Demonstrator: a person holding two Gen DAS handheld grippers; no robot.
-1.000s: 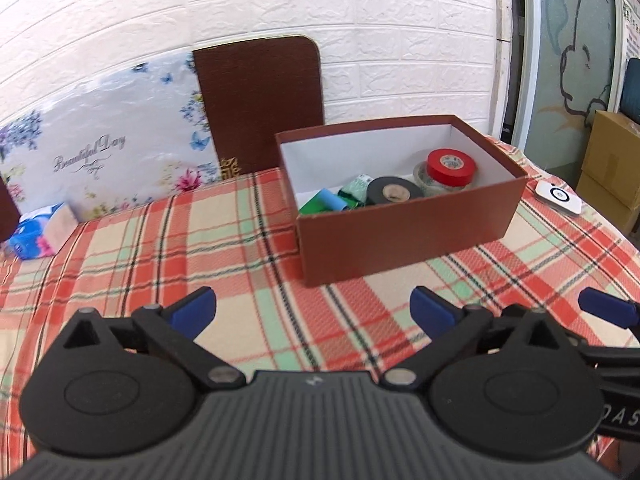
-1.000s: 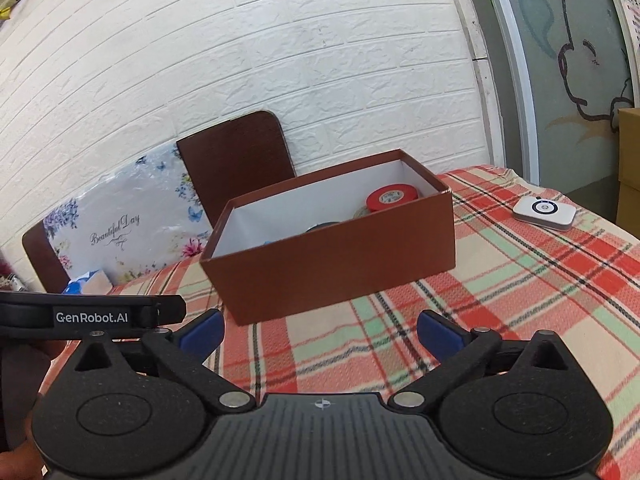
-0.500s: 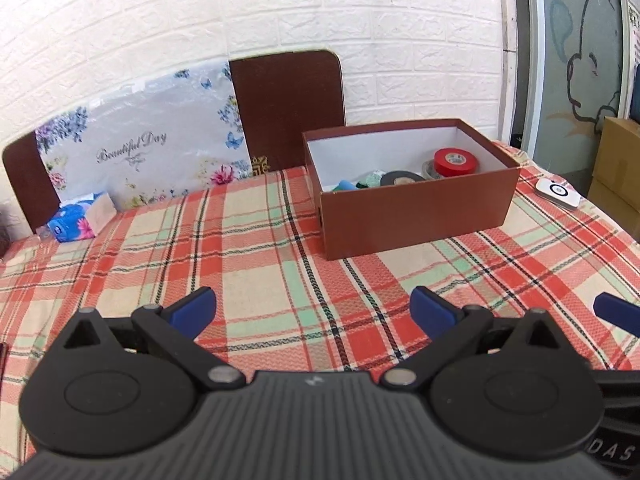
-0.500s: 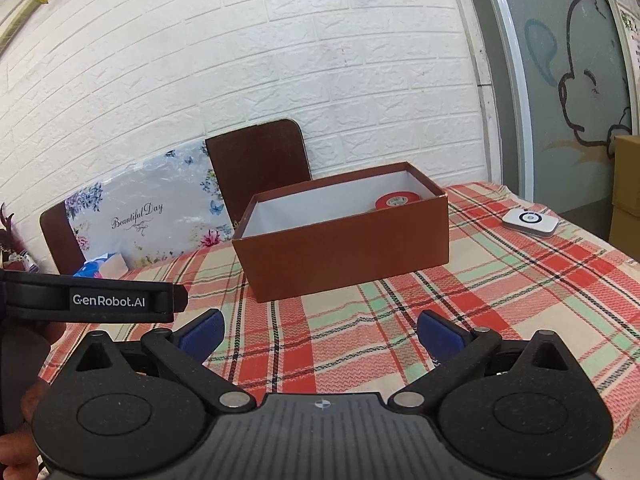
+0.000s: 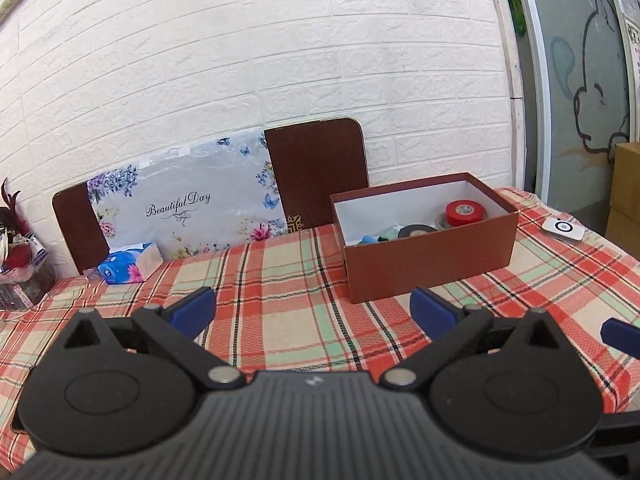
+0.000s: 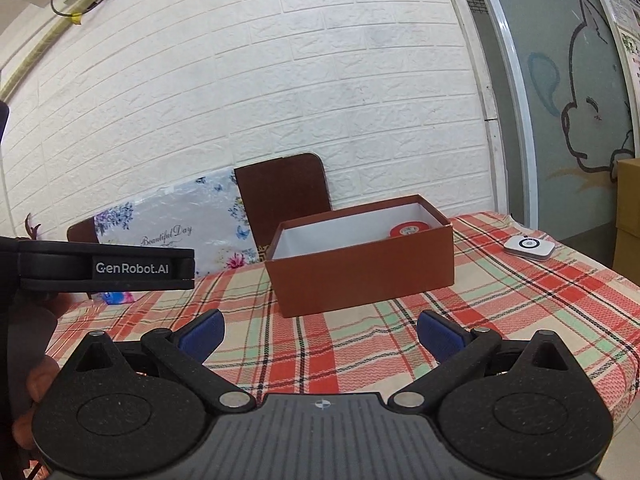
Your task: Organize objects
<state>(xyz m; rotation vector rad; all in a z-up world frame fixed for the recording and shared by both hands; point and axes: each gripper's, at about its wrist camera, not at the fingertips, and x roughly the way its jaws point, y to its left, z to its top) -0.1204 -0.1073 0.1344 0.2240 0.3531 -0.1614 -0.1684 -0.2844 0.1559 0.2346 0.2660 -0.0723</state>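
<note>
At the table's far left edge you have a blue tissue pack (image 5: pixel 127 267) lying in front of the floral "Beautiful Day" board (image 5: pixel 188 216), which leans on a brown chair back (image 5: pixel 320 168) against the wall. Your left gripper (image 5: pixel 312 308) hangs low over the near side of the plaid tablecloth (image 5: pixel 280 280), jaws spread wide and holding nothing, probably because there is nothing loose left near it to collect. Further right, toward the far right corner, sits the brown box (image 5: pixel 430 260) with the task's things inside: a blue-green bundle (image 5: pixel 374 238), a black tape roll (image 5: pixel 416 232) and a red tape roll (image 5: pixel 464 213) resting on a clear one (so sorting looks close to finished). Your right gripper (image 6: pixel 320 334) is likewise spread and empty, aimed at the box front. Only a small white device (image 6: pixel 529 245) lies out by the right edge; the cloth between is bare, so nothing blocks a reach.
</note>
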